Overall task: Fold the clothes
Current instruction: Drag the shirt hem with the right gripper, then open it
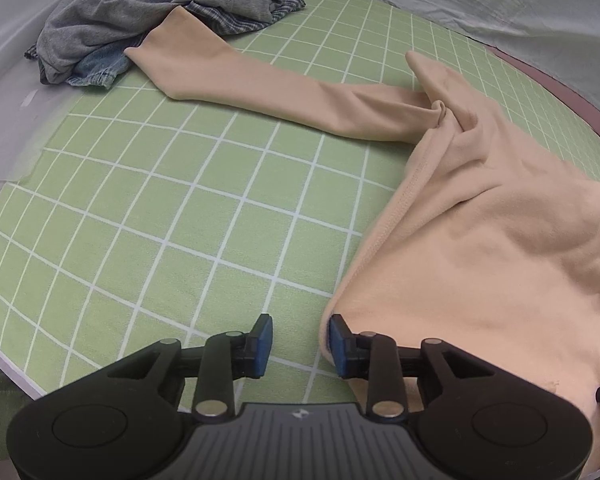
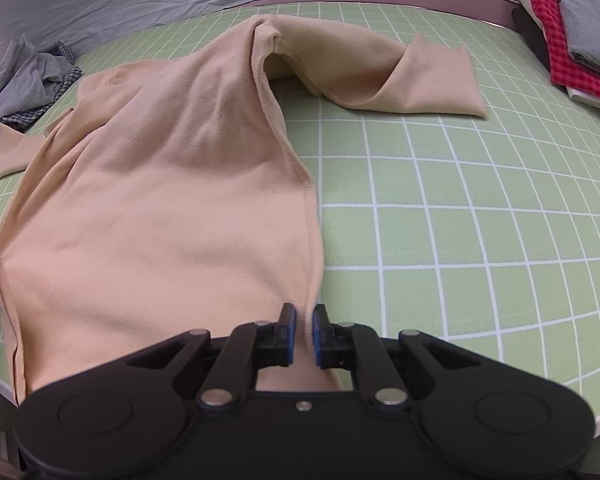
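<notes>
Lying rumpled across the green grid-patterned sheet [image 1: 180, 208], the soft peach long-sleeved top [image 2: 160, 200] spreads both sleeves outward. Right gripper [image 2: 303, 334] jaws pinch its stitched hem corner; left gripper [image 1: 300, 346] jaws stand spread, nothing between them, beside the opposite hem edge.

I see the green checked tabletop [image 2: 460, 200] carrying a beige shirt [image 2: 160, 200]; left of the shirt, crumpled clothes [image 1: 148, 12]; right, folded ones [image 2: 572, 40].
</notes>
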Demonstrator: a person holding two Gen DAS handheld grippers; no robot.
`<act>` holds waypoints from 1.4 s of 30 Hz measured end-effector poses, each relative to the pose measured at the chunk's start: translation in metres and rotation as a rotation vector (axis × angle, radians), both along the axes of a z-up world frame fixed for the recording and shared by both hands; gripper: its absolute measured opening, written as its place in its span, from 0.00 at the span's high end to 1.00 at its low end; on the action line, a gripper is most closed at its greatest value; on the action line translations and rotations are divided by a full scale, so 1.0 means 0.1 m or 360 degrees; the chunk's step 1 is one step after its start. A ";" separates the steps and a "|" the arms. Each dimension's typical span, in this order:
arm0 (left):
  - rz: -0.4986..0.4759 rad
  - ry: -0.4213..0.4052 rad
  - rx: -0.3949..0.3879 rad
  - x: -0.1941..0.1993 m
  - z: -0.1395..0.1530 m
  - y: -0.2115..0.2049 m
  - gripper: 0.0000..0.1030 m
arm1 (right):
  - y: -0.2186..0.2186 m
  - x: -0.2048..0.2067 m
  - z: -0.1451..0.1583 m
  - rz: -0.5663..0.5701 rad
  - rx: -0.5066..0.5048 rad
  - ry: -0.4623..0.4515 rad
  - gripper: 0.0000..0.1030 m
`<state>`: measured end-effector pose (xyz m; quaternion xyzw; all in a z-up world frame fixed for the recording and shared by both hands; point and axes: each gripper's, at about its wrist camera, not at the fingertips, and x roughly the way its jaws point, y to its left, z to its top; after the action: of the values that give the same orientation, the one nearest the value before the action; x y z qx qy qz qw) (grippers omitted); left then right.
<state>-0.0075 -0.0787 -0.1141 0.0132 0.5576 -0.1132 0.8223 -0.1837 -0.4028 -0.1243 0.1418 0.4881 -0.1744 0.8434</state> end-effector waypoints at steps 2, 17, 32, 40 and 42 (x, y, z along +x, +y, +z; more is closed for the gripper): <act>-0.0035 -0.0003 -0.0020 0.03 0.02 0.06 0.63 | 0.00 0.00 0.00 -0.0001 -0.0007 -0.0001 0.91; -0.0073 0.0083 -0.0148 0.15 -0.02 0.35 0.43 | 0.05 0.01 -0.01 -0.0112 -0.0066 -0.0001 0.89; -0.0220 -0.0062 -0.0217 0.44 0.20 0.01 0.46 | 0.02 0.33 0.31 -0.0303 -0.0145 -0.0252 0.57; -0.0137 -0.0145 -0.0234 0.66 0.34 -0.29 0.39 | -0.31 0.54 0.52 -0.0340 -0.0180 -0.0317 0.49; -0.0113 -0.0147 -0.0212 0.69 0.32 -0.40 0.34 | -0.46 0.59 0.55 -0.0351 -0.0189 -0.0319 0.48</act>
<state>0.0617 -0.1185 -0.0822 -0.0166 0.5095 -0.1783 0.8417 -0.1251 -0.4488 -0.0692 0.1610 0.3717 -0.2795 0.8705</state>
